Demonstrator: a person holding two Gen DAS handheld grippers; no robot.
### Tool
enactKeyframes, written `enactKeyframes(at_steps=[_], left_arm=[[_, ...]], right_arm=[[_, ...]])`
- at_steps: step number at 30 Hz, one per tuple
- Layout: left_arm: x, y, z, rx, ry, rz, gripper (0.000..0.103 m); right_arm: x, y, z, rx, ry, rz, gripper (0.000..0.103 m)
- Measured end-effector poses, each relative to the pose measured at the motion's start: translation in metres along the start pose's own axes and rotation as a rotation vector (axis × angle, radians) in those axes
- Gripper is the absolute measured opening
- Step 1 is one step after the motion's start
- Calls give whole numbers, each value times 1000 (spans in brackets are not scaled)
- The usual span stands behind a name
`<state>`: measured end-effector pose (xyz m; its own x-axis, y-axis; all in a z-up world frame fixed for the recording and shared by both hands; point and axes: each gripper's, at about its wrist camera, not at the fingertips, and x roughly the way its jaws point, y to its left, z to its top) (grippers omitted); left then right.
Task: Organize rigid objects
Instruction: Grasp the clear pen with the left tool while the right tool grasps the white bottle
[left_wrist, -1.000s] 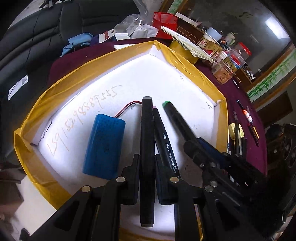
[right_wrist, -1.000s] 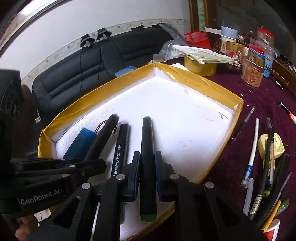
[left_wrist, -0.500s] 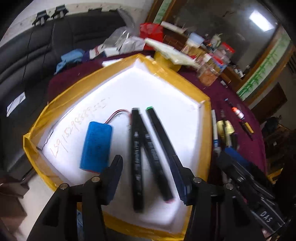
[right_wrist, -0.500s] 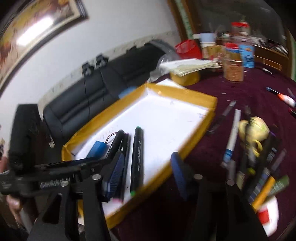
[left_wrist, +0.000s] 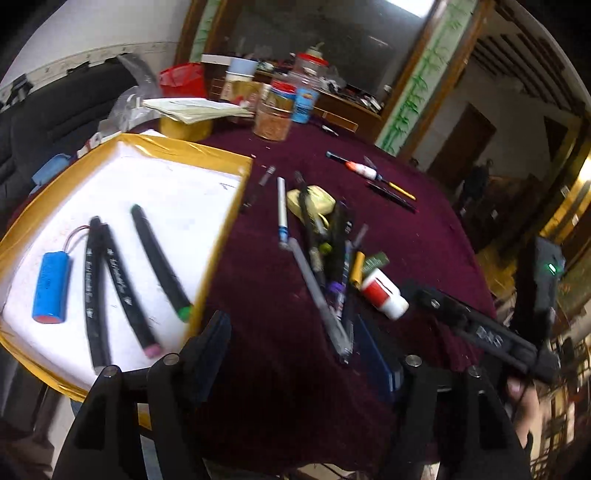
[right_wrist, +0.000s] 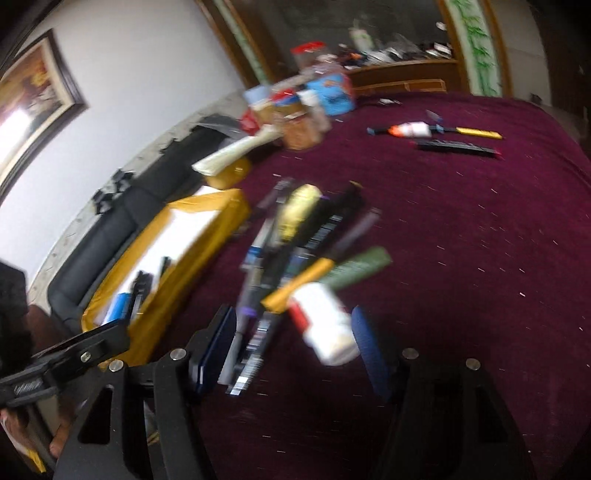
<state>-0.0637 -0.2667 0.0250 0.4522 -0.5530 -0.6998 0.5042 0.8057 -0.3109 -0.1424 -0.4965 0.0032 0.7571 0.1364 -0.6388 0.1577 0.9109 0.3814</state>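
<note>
Pens (left_wrist: 325, 258) lie in a messy pile in the middle of the frame on the red surface (left_wrist: 424, 236), right of the yellow tray (left_wrist: 221, 236) holding three markers (left_wrist: 122, 284). Grabbing one could go wrong: they cross, so others may roll or lift too. Both the left gripper (left_wrist: 299, 350) and right gripper (right_wrist: 295, 343) have just been opening; their fingers stand apart and hold nothing.

Dark red table (left_wrist: 424, 236), yellow tray (left_wrist: 221, 236) at nine o'clock, pile of pens (left_wrist: 328, 251) in the middle, jars (left_wrist: 275, 114) at twelve o'clock

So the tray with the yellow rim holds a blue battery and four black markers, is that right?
Not quite: the left wrist view shows three black markers, not four, lying in the yellow-rimmed tray beside the blue battery.
</note>
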Motion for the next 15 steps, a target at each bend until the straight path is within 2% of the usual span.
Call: enactKeyframes(at_steps=[3,8,9,10,12,15], left_arm=[[1,-2,-4,9,12,-5,72],[6,-3,-6,-7,36,5,72],[9,-4,-7,-5,43,1,72],[14,-6,-7,-4,55,-4,72],[24,-7,-8,-5,90,-10,72],[31,-18,-7,41,105,6,72]], right_arm=[[11,-5,3,-34,30,-3,75],[31,5,0,-126,88,-44,73],[35,7,-1,-138,103,-59,66],[37,8,-3,-141,116,-69,50],[38,7,-5,-138,127,-90,36],[31,1,-8,-110,118,-94,36]])
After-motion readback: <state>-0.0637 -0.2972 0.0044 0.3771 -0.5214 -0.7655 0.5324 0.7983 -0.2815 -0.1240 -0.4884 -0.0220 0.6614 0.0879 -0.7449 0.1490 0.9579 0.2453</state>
